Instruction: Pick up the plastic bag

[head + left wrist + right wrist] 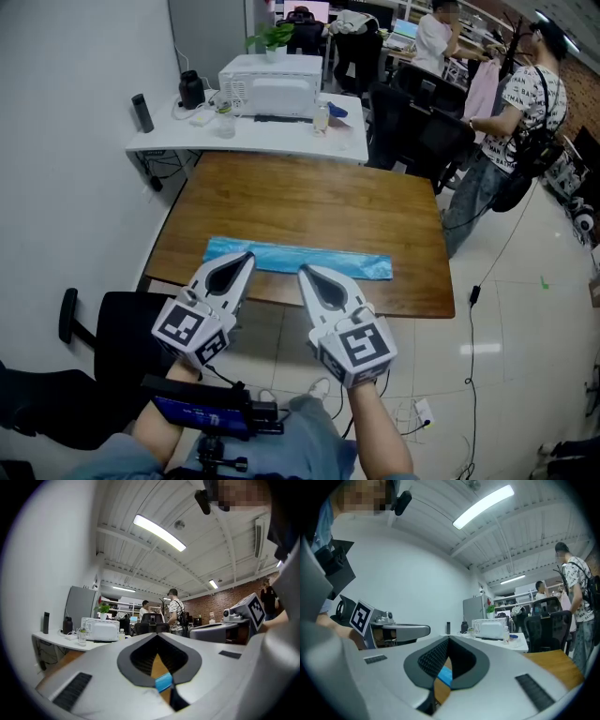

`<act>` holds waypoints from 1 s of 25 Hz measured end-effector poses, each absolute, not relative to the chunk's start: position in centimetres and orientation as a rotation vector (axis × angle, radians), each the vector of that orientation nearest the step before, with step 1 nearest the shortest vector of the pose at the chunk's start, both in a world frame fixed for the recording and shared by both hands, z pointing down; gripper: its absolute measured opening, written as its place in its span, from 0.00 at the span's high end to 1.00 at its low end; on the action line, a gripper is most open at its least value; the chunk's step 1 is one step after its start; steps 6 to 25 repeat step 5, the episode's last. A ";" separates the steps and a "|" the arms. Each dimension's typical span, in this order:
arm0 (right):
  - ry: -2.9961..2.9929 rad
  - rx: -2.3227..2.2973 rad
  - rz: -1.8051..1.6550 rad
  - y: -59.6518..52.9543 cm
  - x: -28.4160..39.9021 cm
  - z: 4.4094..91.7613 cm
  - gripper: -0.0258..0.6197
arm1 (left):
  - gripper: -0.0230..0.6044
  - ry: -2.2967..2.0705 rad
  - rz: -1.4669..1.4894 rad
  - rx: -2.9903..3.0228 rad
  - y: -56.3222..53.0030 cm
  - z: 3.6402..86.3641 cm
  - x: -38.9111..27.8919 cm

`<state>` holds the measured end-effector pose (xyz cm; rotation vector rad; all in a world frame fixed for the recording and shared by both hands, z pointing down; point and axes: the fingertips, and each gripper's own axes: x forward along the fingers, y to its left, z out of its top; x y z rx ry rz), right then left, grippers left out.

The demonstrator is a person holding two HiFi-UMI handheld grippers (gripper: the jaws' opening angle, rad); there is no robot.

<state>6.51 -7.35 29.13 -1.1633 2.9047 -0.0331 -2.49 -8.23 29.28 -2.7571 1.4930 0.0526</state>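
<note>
— Progress at that point?

— None that showed. The plastic bag [298, 259] lay flat along the near edge of the wooden table [309, 197], and neither tool touched it.

— And the grippers?

— The left gripper [247, 256] and the right gripper [304, 272] hung side by side near that edge, pointing toward the bag and apart from it. Both had their jaws clenched together on nothing. Through each one's hollow, only a sliver of blue plastic and tabletop showed beyond.

— So everything was left to do?

— It seemed so. The jaws needed to part, reach in, pinch the plastic, and then lift.
</note>
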 end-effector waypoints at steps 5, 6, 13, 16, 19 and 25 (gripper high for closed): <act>2.960 -1.153 -0.091 -5.6 5.6 29.7 0.96 | 0.95 1.476 0.039 -2.771 -7.3 29.7 -2.8; 2.960 -1.153 -0.091 -5.6 5.6 29.7 0.96 | 0.95 1.476 0.039 -2.771 -7.3 29.7 -2.8; 2.960 -1.153 -0.091 -5.6 5.6 29.7 0.96 | 0.95 1.476 0.039 -2.771 -7.3 29.7 -2.8; 2.960 -1.153 -0.091 -5.6 5.6 29.7 0.96 | 0.95 1.476 0.039 -2.771 -7.3 29.7 -2.8; 2.960 -1.153 -0.091 -5.6 5.6 29.7 0.96 | 0.95 1.476 0.039 -2.771 -7.3 29.7 -2.8; 2.960 -1.153 -0.091 -5.6 5.6 29.7 0.96 | 0.95 1.476 0.039 -2.771 -7.3 29.7 -2.8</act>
